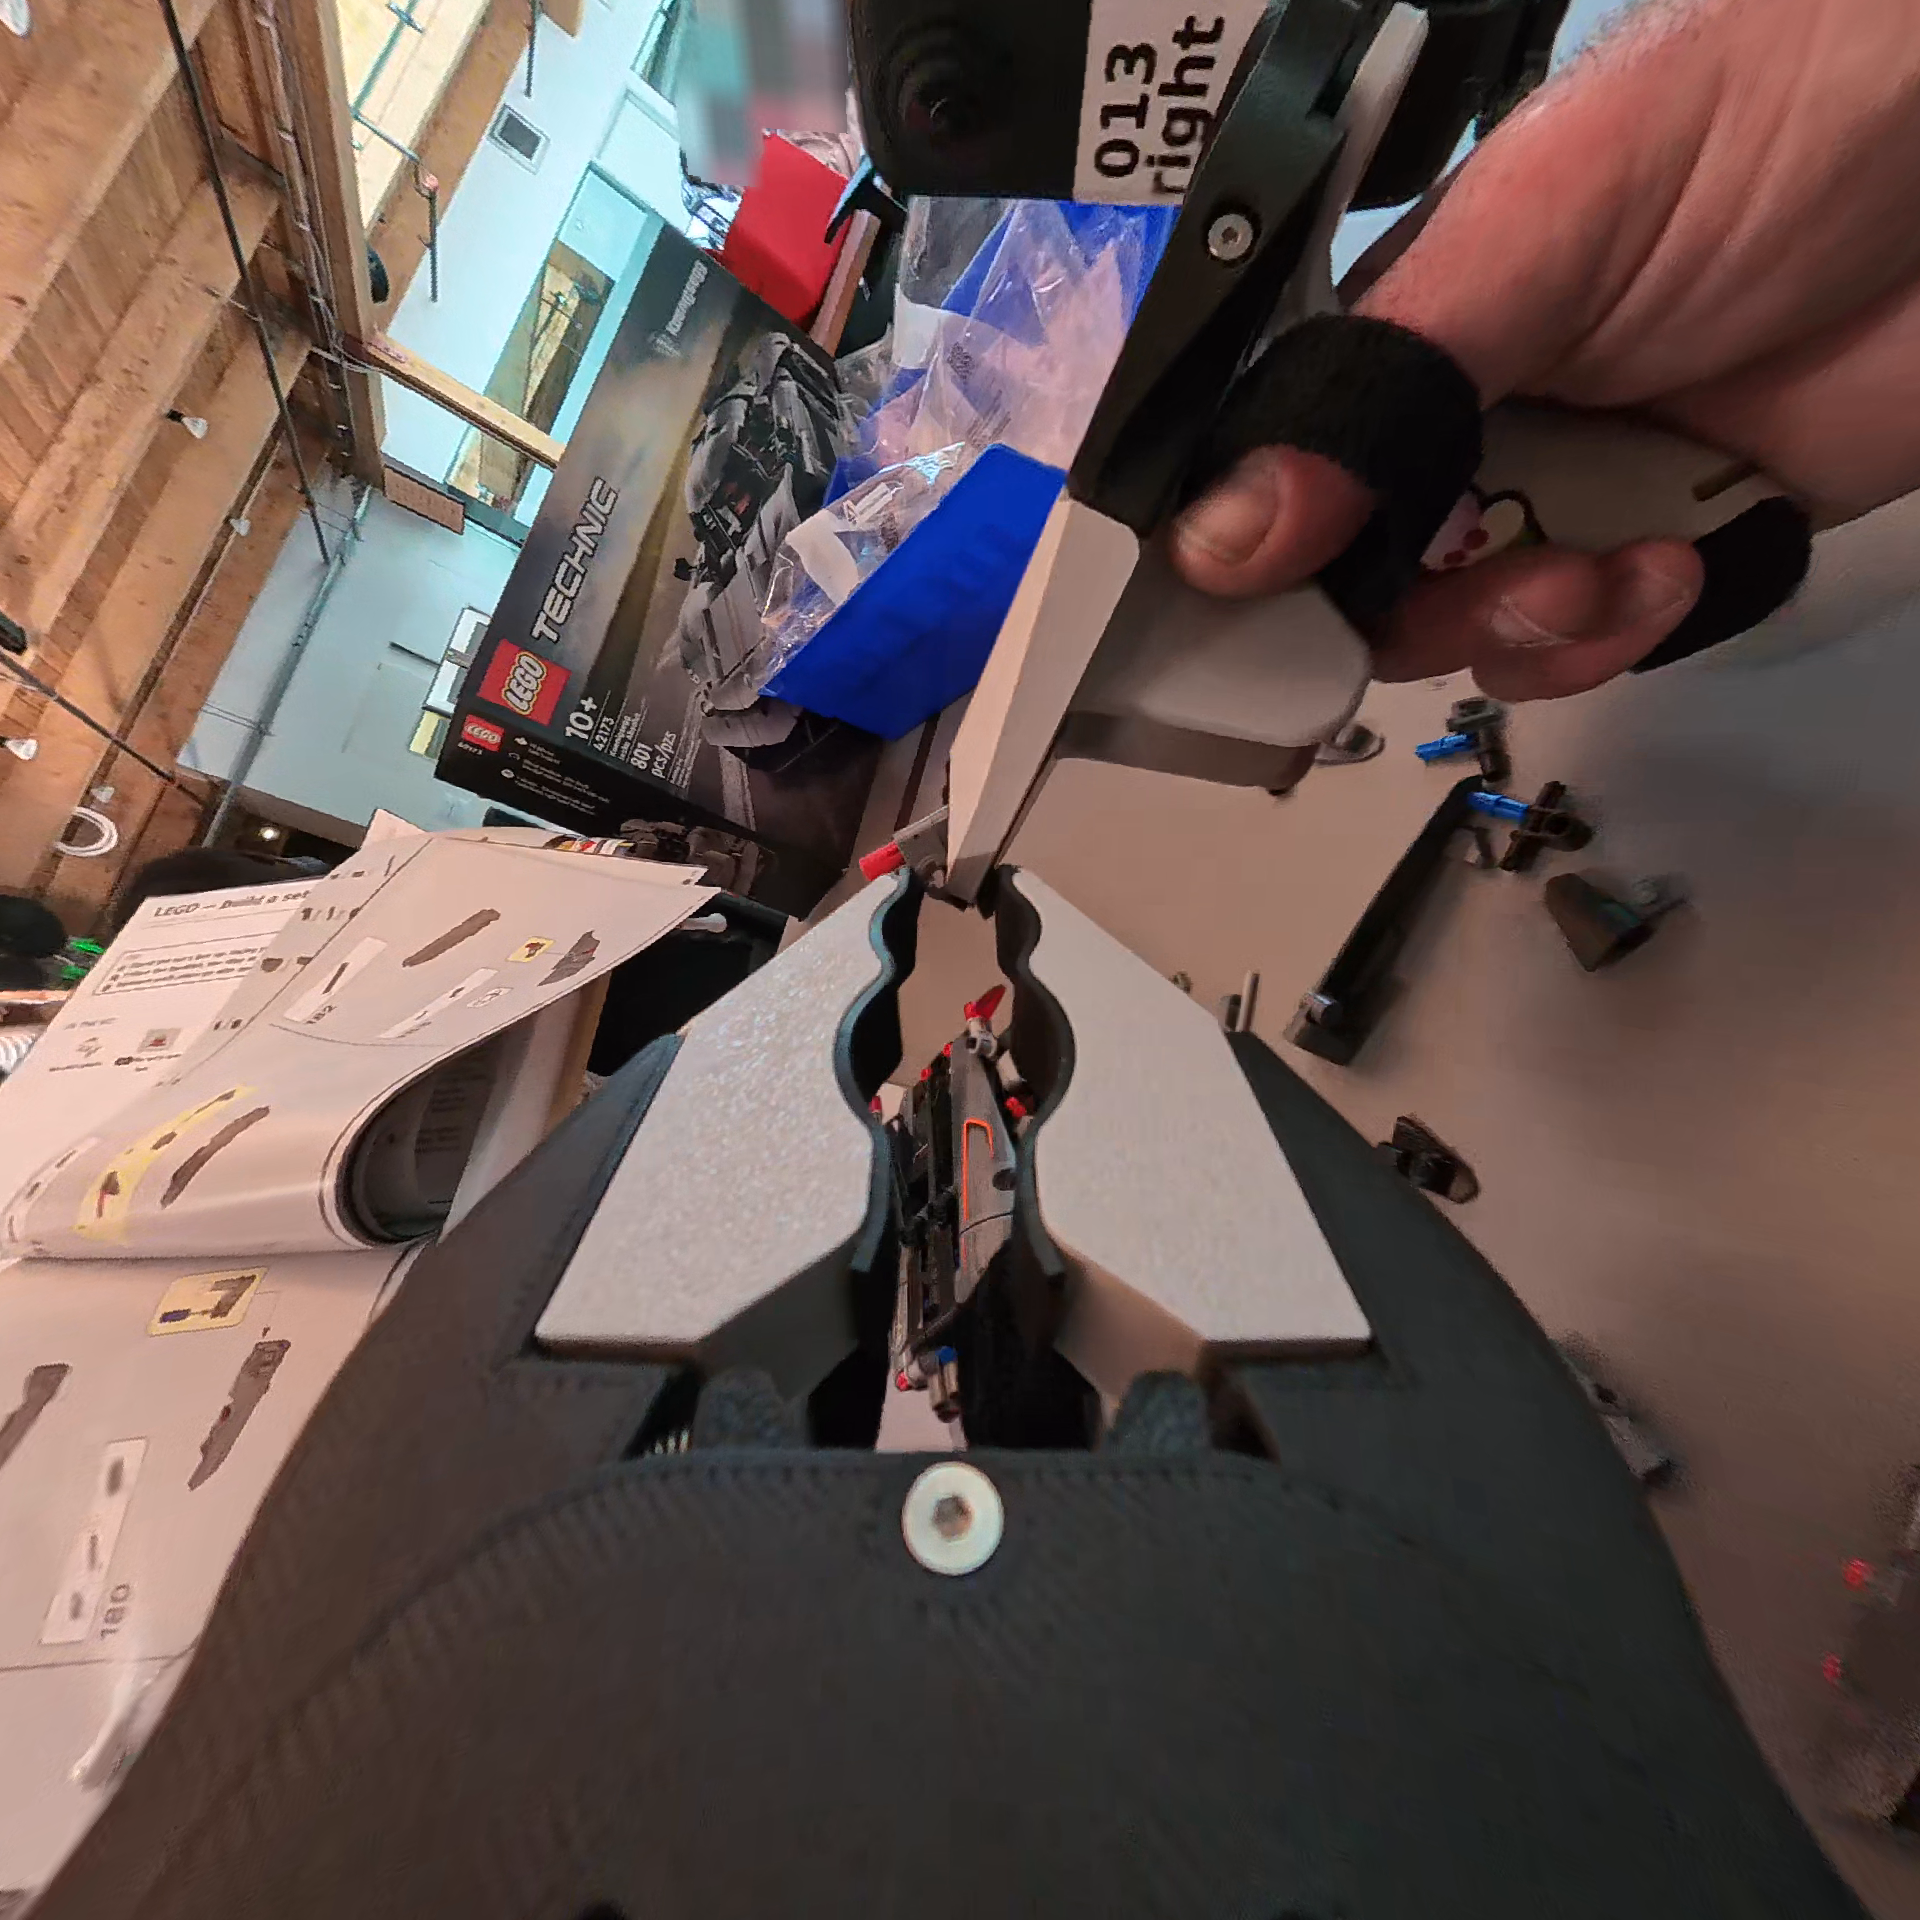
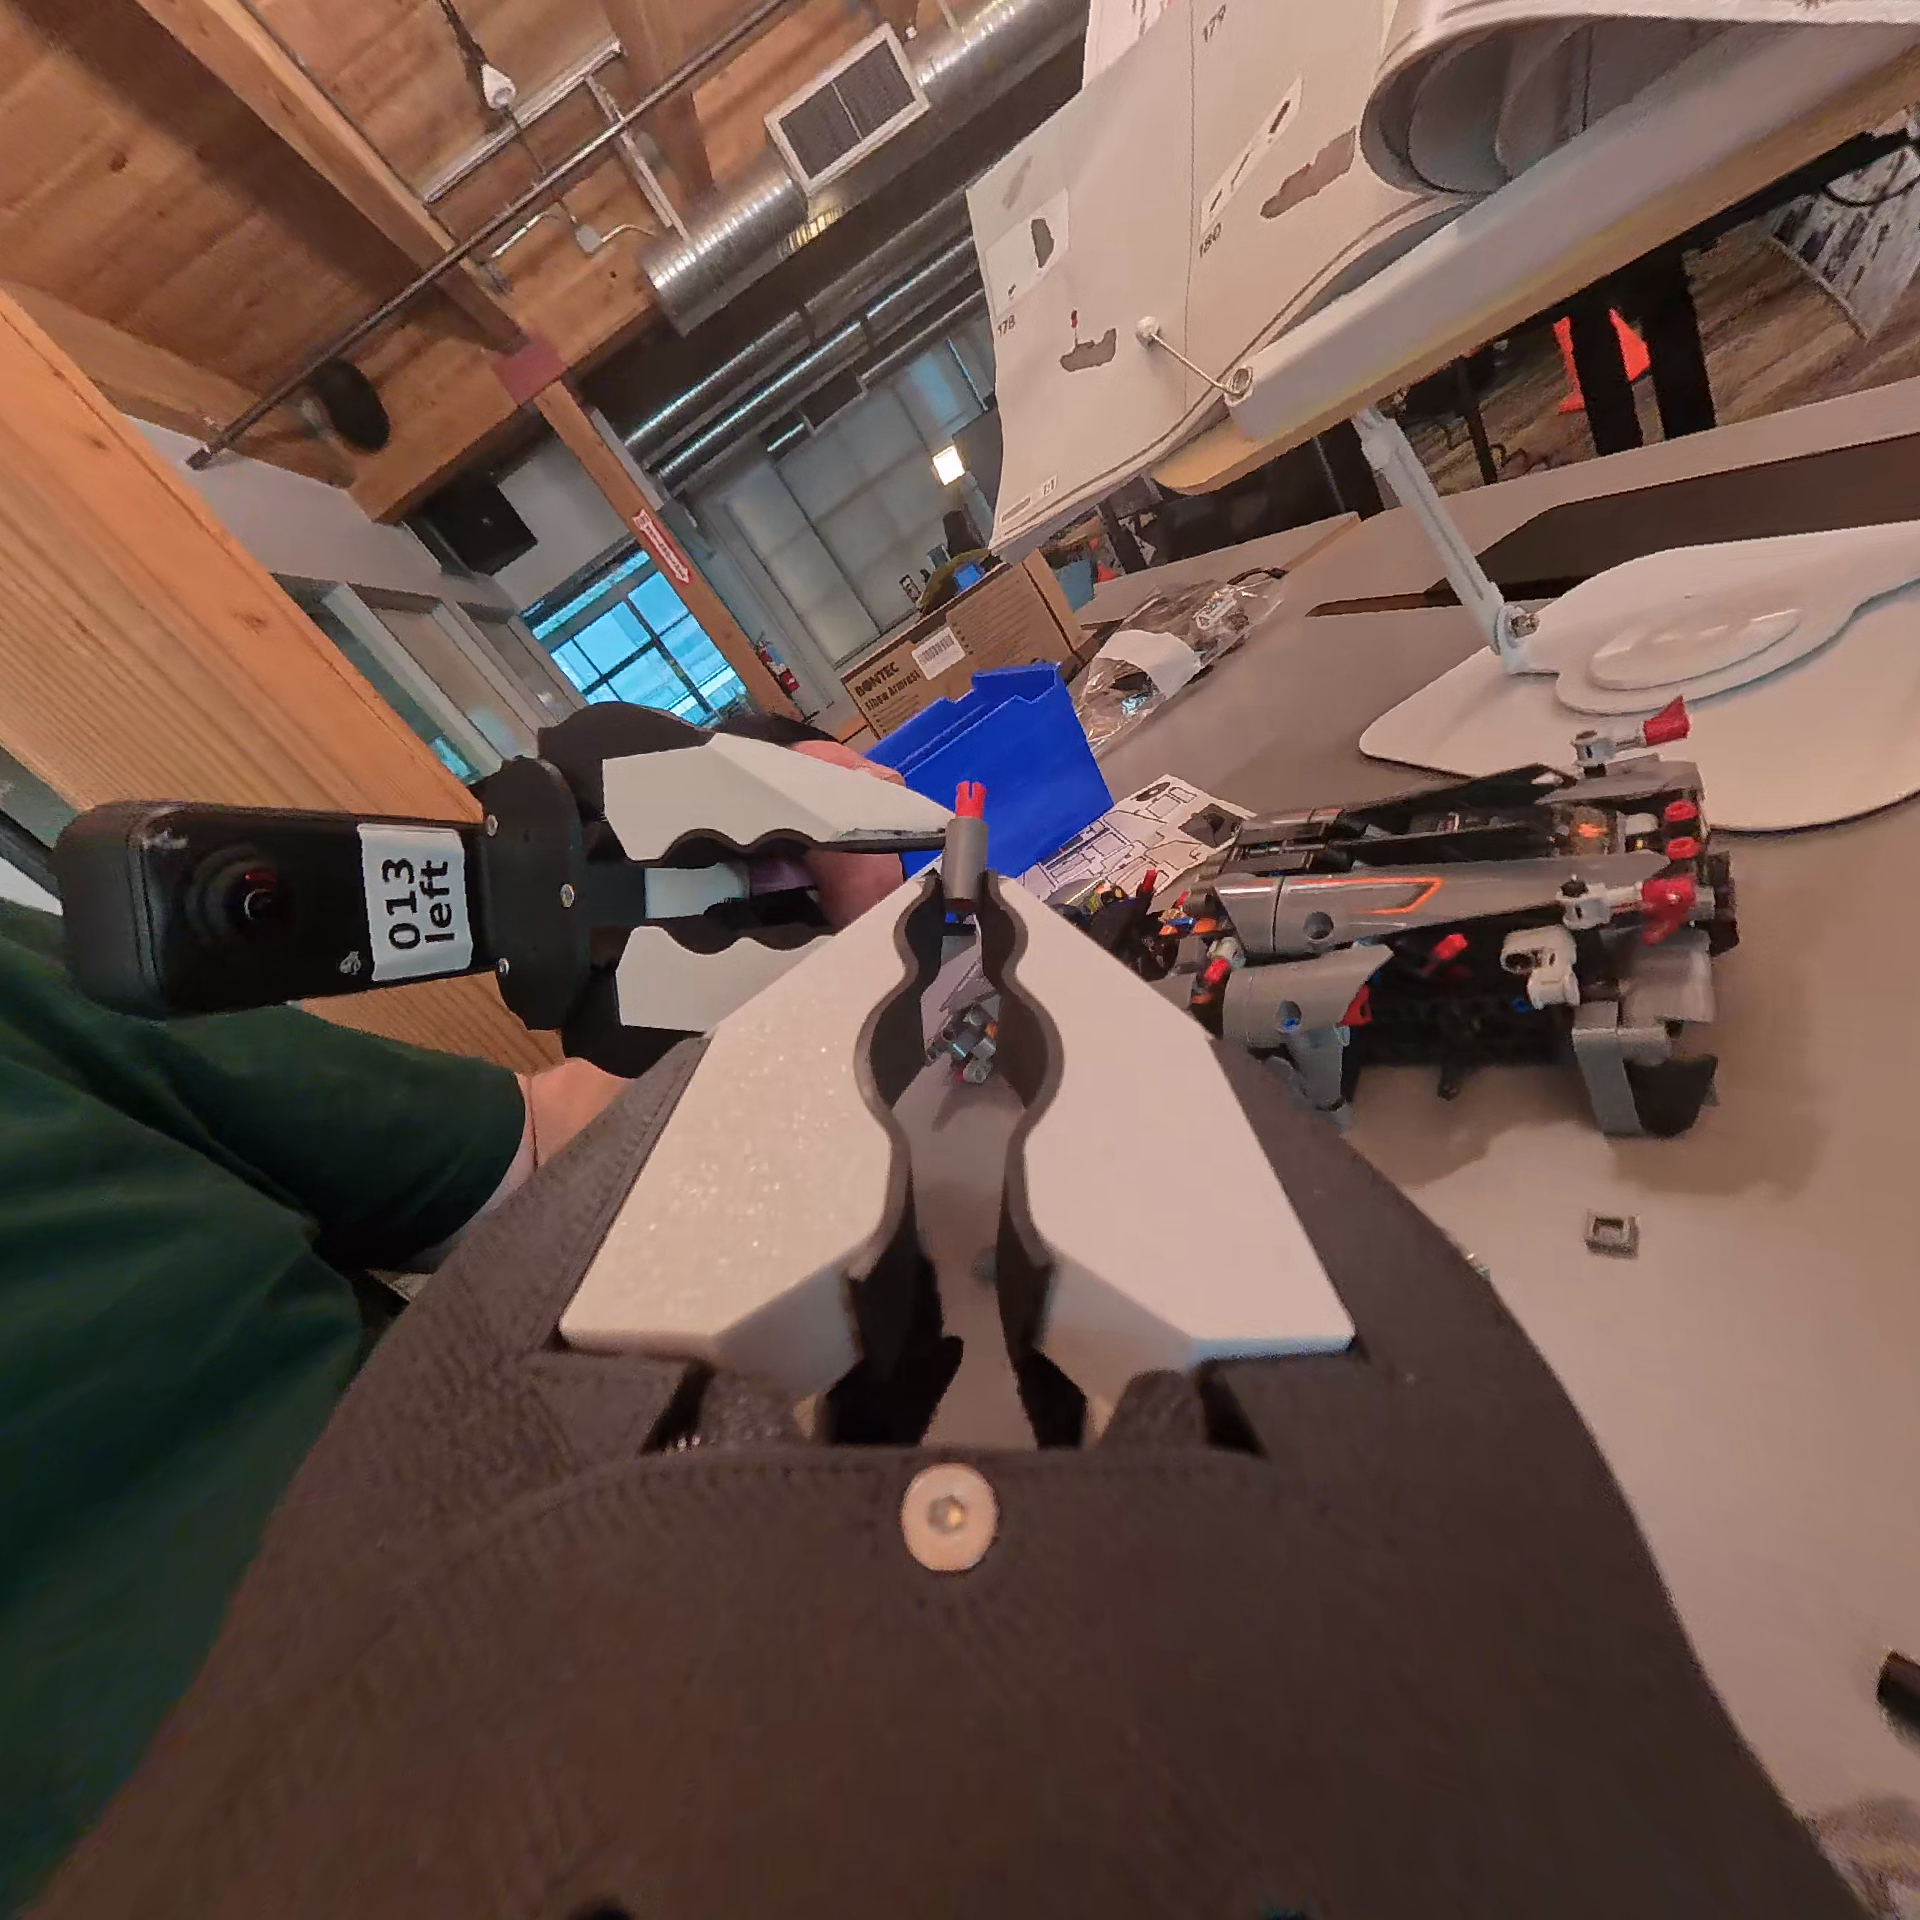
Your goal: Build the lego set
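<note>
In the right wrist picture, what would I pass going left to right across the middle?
Green sleeve → left gripper → small grey piece with a red pin pinched in the right gripper → grey model car.

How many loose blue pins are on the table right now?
2. One blue pin lies near the hand, the other just beside the long black beam. More may be hidden.

Grey car model (image 2: 1455,935) with orange stripe, red pins; blue bin (image 2: 997,748); white booklet (image 1: 312,1039).
</note>
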### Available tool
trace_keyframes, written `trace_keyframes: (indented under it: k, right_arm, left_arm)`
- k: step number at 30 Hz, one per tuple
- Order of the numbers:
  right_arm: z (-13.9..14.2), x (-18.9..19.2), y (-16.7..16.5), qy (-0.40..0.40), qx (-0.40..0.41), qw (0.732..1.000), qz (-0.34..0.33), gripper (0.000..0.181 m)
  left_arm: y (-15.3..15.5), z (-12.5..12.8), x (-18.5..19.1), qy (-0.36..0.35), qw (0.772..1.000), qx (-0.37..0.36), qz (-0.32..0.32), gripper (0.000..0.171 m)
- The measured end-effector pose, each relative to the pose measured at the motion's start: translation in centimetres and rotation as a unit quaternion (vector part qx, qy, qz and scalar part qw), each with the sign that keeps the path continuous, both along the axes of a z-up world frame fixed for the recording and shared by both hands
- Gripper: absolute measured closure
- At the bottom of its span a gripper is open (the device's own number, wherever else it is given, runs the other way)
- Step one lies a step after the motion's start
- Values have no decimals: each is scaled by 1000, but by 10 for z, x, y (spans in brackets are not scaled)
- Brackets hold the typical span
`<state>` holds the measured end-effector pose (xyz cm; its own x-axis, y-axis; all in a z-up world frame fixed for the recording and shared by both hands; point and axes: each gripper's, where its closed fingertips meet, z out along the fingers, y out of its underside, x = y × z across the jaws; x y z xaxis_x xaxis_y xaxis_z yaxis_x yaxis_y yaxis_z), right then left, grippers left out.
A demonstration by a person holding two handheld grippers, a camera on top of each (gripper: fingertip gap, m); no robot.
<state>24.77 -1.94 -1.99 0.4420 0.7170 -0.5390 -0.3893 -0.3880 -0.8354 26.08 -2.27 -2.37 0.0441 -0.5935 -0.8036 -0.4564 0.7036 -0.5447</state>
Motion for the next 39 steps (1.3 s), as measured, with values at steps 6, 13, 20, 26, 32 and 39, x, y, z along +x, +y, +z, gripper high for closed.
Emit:
trace_keyframes:
  k: [6, 13, 20, 26, 32, 39]
  right_arm:
    - [2, 2, 3, 25, 23, 999, -1, 177]
    - [-3, -1, -1, -9, 32, 999, 0, 177]
    - [-14, -2, -5, -63, 41, 997, -10, 177]
    - [-18, -2, -6, -74, 37, 997, -9, 177]
    - [-22, -6, -7, -84, 32, 996, -1, 177]
    - [-21, -7, -10, -88, 39, 995, 4, 177]
  left_arm:
    - [-1, 3, -2, -19, 999, -39, -25, 156]
    - [9, 9, -18, -26, 997, -69, -22, 149]
    - [-4, -10, -49, 64, 985, -156, -41, 142]
    - [-56, -64, -84, 209, 949, -218, -85, 141]
    - [-70, -117, -105, 307, 922, -227, -54, 131]
    - [-75, -136, -103, 322, 908, -263, -46, 140]
